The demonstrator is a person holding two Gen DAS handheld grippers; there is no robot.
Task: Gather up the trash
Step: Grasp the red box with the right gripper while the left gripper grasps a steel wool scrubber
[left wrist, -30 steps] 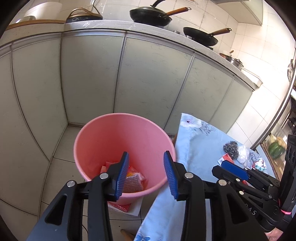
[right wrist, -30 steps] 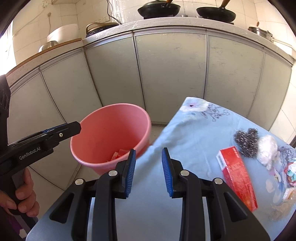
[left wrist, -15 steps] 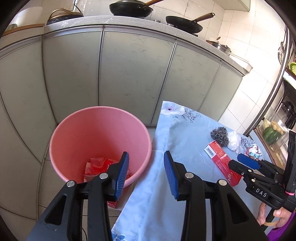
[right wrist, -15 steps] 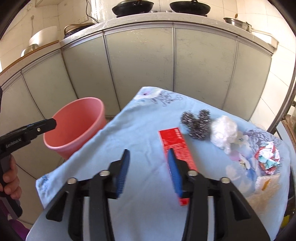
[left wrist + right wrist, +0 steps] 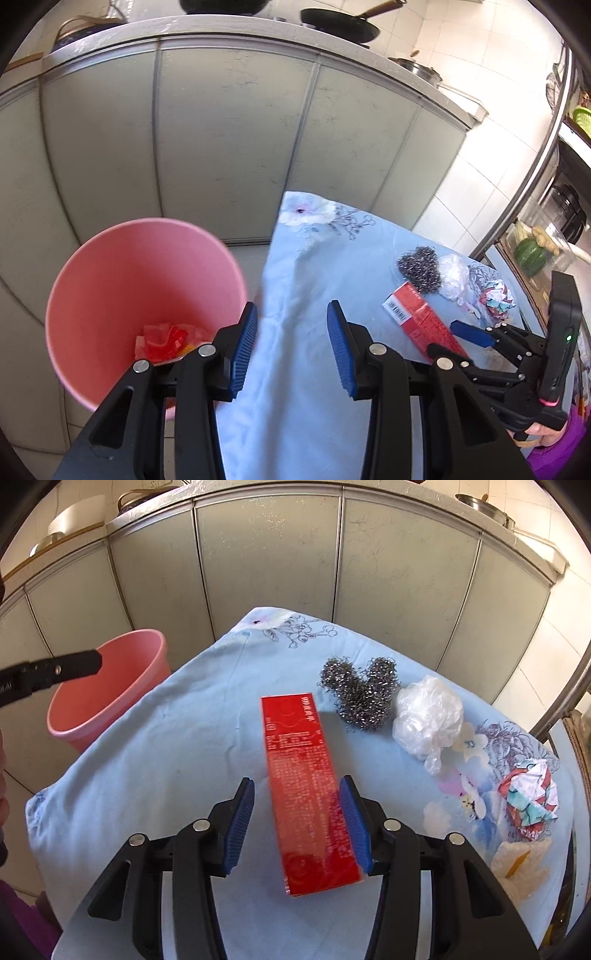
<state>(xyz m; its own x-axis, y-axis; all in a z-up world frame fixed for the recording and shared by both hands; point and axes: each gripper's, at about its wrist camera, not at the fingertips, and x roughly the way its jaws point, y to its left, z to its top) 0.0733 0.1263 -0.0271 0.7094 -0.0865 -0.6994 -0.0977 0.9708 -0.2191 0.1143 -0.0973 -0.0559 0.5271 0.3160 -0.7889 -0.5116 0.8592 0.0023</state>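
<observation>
Straddling the red box (image 5: 308, 786) on the blue cloth (image 5: 177, 760), the right gripper (image 5: 300, 823) has its fingers wide apart; the right pad seems to touch the box. The left gripper (image 5: 291, 350) is also wide open and holds nothing, beside the pink bucket (image 5: 122, 280). Steel wool (image 5: 360, 694), a plastic bag (image 5: 428, 716) and crumpled paper (image 5: 532, 794) lie behind the box.

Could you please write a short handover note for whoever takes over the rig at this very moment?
Left gripper: open, empty, above the table edge beside the pink bin.
Right gripper: open, straddling the red box, which lies flat on the blue floral tablecloth; right pad looks close to or touching the box, left pad clear of it.
Done: red wrappers already lie in the bin.
Left: close on the box and drop it in the bin, then the steel wool scourer, clear plastic bag and crumpled colourful paper, plus a pale scrap near the table edge.
</observation>
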